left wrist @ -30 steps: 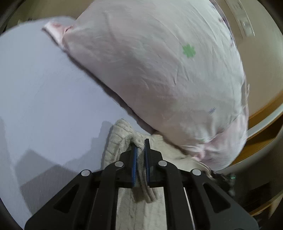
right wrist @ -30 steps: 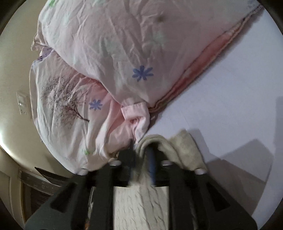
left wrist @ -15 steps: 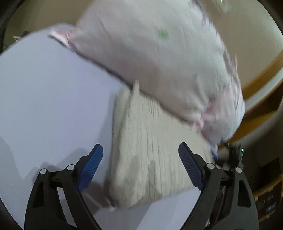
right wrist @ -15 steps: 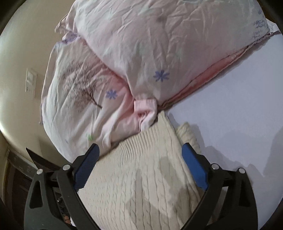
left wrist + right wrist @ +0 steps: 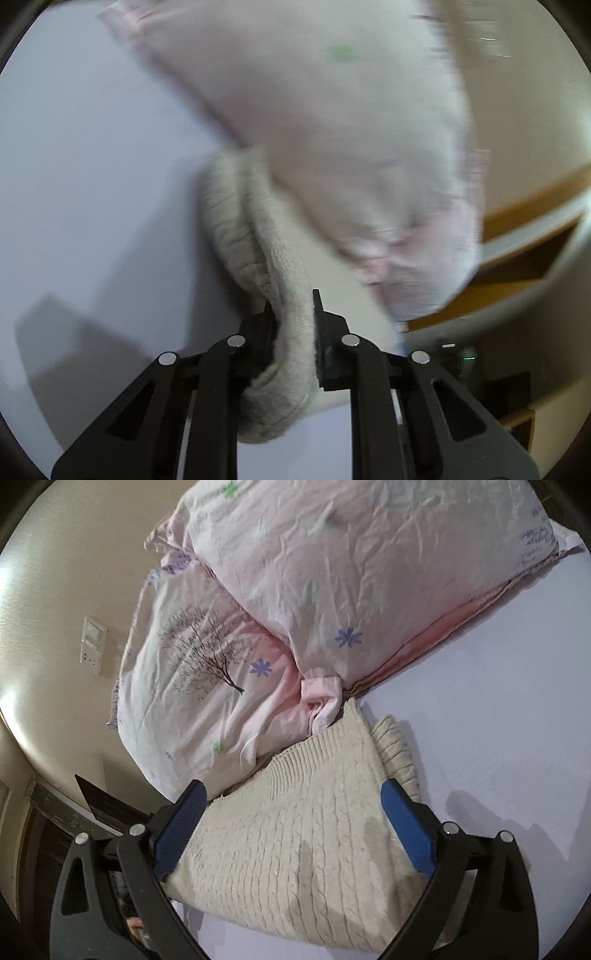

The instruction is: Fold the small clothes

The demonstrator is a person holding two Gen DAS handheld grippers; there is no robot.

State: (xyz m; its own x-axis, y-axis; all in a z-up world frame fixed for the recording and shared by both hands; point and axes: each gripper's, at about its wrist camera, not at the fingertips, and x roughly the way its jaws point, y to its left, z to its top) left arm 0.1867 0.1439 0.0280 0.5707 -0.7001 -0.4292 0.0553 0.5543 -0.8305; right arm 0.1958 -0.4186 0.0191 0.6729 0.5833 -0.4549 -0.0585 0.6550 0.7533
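A cream cable-knit garment (image 5: pixel 295 853) lies folded on the pale lilac bed sheet (image 5: pixel 498 716), its far edge against the pink pillows. My right gripper (image 5: pixel 291 812) is open, its blue-padded fingers (image 5: pixel 406 830) spread over the garment, holding nothing. In the left wrist view my left gripper (image 5: pixel 293 317) is shut on a thick rolled edge of the cream garment (image 5: pixel 258 236); the view is blurred by motion.
Two pink flowered pillows (image 5: pixel 332 572) (image 5: pixel 207 686) lie at the head of the bed, one also in the left wrist view (image 5: pixel 332 129). A beige wall with a switch plate (image 5: pixel 92 642) is behind. A wooden shelf (image 5: pixel 517 258) stands beside the bed.
Both grippers let go of the garment half a second ago. Since then my left gripper has closed again on its edge. My right gripper stays open and has drawn back slightly.
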